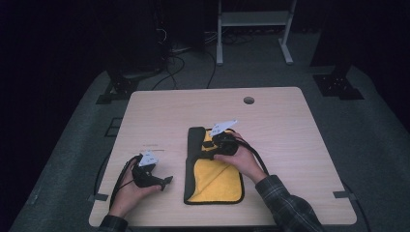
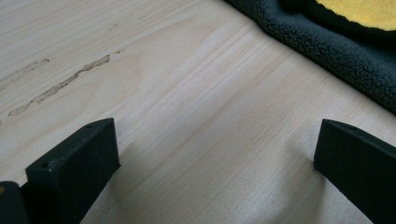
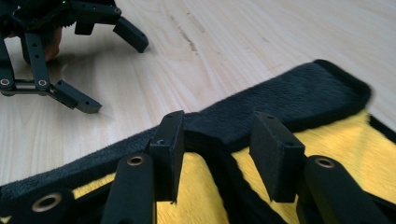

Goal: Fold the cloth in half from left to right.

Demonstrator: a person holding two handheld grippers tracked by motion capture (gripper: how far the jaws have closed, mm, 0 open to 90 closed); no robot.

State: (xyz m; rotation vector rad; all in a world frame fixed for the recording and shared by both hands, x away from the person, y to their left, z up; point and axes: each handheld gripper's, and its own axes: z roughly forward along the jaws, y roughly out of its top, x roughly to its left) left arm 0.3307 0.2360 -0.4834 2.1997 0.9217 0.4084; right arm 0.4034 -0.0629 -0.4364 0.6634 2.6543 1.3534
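Right tongs [image 3: 219, 158] sit half-spread over the cloth's [image 1: 212, 179] folded dark edge mid-bench, left tongs [image 2: 215, 163] idle wide at 8 o'clock, so folding's barely started, I'd say.

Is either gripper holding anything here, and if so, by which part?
The left gripper holds nothing; its jaws stand open over bare table. The right gripper straddles the cloth's dark folded edge, but whether its pads press it cannot be told.

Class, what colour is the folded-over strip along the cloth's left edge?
Dark grey-black strip on the yellow cloth; the right gripper view shows it best.
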